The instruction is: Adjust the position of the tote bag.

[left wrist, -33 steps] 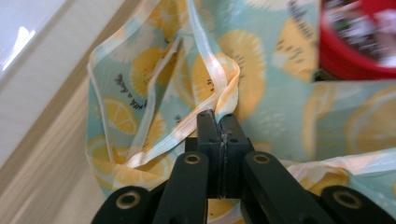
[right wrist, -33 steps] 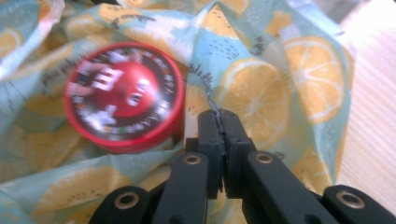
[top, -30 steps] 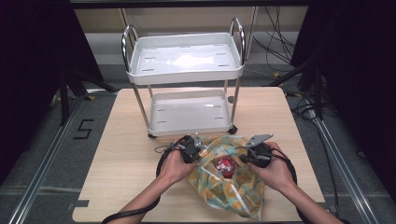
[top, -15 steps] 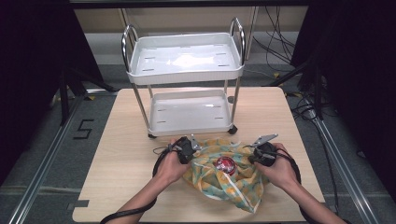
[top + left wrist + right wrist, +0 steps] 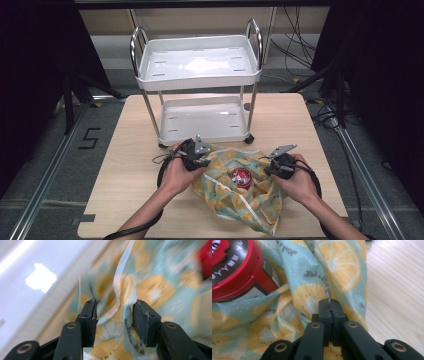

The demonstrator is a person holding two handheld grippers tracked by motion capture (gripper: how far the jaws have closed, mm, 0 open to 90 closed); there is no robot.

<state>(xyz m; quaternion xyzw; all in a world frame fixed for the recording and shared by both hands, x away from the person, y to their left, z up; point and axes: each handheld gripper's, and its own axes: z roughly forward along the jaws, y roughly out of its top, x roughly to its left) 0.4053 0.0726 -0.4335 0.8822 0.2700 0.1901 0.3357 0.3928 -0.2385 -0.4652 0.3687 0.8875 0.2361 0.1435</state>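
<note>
Fruit-print bag, near centre of table, red-lidded jar inside: right gripper pinches its right rim shut, left gripper jaws have just been opening around the left rim; jar removal outstanding.

The high view was evenly lit from above, the surroundings dark. Glare lay on the cart's top tray. The left gripper view was motion-blurred, the bag smeared and a white highlight blown out at the left. The right gripper view was bright and sharp, its print legible on the bag.
</note>
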